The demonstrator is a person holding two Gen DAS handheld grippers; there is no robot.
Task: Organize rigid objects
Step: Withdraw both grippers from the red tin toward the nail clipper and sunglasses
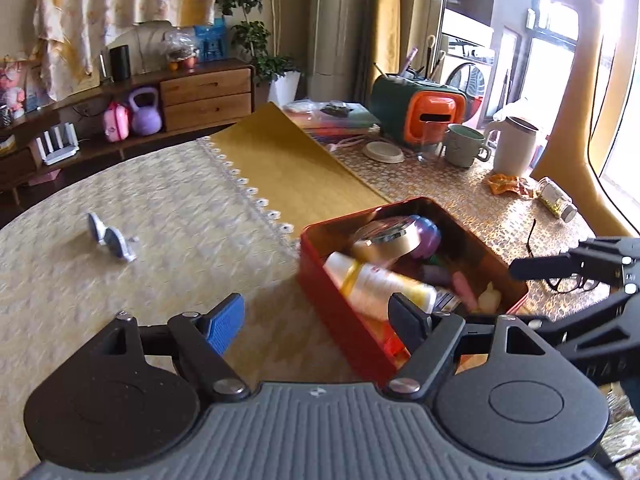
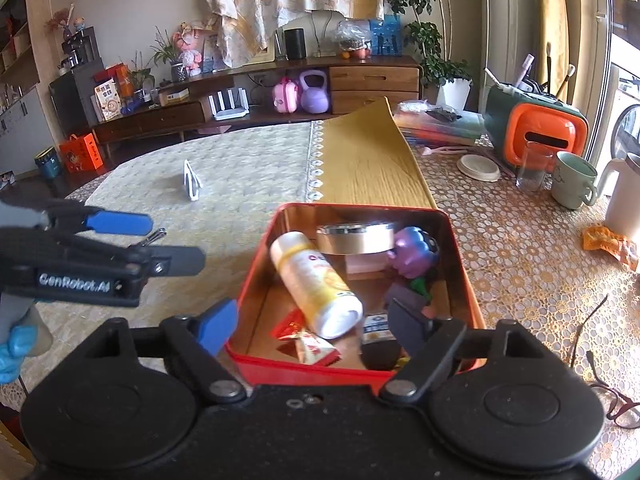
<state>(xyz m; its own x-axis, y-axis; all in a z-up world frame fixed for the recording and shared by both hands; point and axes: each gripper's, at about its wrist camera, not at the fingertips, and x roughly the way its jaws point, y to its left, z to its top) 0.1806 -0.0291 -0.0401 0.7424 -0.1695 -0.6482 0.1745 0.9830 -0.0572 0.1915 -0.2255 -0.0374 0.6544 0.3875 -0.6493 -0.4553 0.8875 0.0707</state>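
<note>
A red tin (image 2: 460,264) stands open on the desk (image 2: 248,176), half on the pale lace cloth (image 1: 168,216) and half on the patterned gold cover (image 2: 520,248). Inside it a cream bottle (image 2: 316,284) lies on its side, cap end toward the near wall. A round metal case (image 2: 356,238) rests against the far wall, touching a purple toy (image 2: 414,252) to its right. A red-and-white sweet wrapper (image 2: 308,344) lies at the near wall, below the bottle.

The right gripper (image 2: 316,326) is held at the tin's near wall, jaws released and empty: the blue pad (image 2: 218,326) is outside the left wall, the black pad (image 2: 408,326) above the tin's inside.

The left gripper (image 1: 318,320) is at the tin's (image 1: 340,320) left near corner, jaws likewise released and holding nothing. In the right wrist view it (image 2: 160,244) sits to the left of the tin, apart from it.

A small white clip (image 2: 191,186) lies alone on the lace cloth, well apart from the tin. A yellow mat (image 2: 368,164) lies just behind the tin. Spectacles (image 2: 616,404) lie on the gold cover to the right. At the far right stand a green mug (image 2: 572,180), a white jug (image 2: 624,200) and an orange-fronted box (image 2: 540,132).
</note>
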